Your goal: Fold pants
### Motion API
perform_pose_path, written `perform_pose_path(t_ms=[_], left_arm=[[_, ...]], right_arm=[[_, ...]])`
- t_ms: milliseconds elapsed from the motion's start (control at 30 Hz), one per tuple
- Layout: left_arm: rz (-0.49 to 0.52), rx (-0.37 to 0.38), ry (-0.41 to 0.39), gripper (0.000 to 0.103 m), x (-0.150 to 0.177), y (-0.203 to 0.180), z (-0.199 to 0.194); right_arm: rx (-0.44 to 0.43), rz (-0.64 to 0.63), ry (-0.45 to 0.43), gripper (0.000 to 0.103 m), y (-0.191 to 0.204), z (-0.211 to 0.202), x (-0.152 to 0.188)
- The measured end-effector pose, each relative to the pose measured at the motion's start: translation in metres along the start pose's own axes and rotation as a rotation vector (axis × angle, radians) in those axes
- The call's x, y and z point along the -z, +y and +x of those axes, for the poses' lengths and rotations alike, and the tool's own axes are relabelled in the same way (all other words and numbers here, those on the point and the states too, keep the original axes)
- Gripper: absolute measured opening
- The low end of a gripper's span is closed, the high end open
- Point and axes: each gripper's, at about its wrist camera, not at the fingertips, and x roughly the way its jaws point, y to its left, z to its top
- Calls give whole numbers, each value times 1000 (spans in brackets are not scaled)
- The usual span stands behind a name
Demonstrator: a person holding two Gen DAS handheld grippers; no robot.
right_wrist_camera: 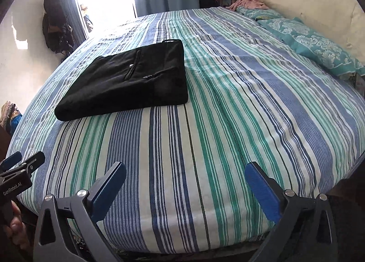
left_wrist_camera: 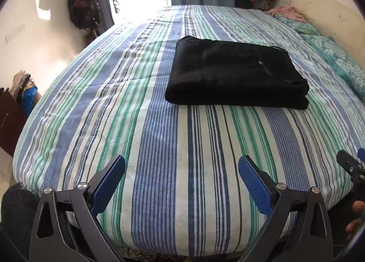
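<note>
Lying folded into a flat black rectangle, the pants point(left_wrist_camera: 237, 72) rest on the striped bedspread point(left_wrist_camera: 159, 147) toward the middle of the bed, their long axis running across the stripes, the thick folded edge facing the near edge of the bed. Left gripper point(left_wrist_camera: 181, 184) and right gripper point(right_wrist_camera: 186, 190) hover near that edge, well apart from the pants, fingers point(left_wrist_camera: 255, 184) spread wide and empty.

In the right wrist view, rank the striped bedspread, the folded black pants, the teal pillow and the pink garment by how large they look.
1. Striped bedspread, by far.
2. Folded black pants.
3. Teal pillow, close to the pants; it lies farther off, so that order is unsure.
4. Pink garment, farthest away.
</note>
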Motion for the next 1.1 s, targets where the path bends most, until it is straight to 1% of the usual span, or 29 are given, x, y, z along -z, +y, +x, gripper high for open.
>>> perform_pose_path(t_ms=[200, 333, 433, 567, 700, 833, 1000, 1033, 1100], left_arm=[[-16, 19, -33, 100, -1, 0, -21], [-11, 44, -48, 101, -4, 0, -34], [0, 60, -63, 101, -6, 4, -47], [35, 34, -95, 102, -12, 13, -65], [46, 19, -106, 102, -16, 17, -77], [35, 42, -111, 103, -19, 21, -89], [55, 70, -155, 103, -27, 19, -106], [55, 63, -155, 103, -29, 18, -108], [69, 23, -153, 103, -31, 15, -112]], right_arm=[[23, -64, -51, 103, 16, -30, -10], [27, -100, -46, 103, 26, -41, -12], [13, -104, -39, 103, 32, -48, -11], [-7, -92, -30, 103, 35, -60, -10], [-24, -70, -35, 103, 34, -73, -14], [-51, -78, -67, 103, 39, -92, -20], [-75, -101, -107, 103, 48, -113, -24], [-75, -105, -109, 103, 49, -115, -24], [-71, -113, -115, 103, 49, -119, -25]])
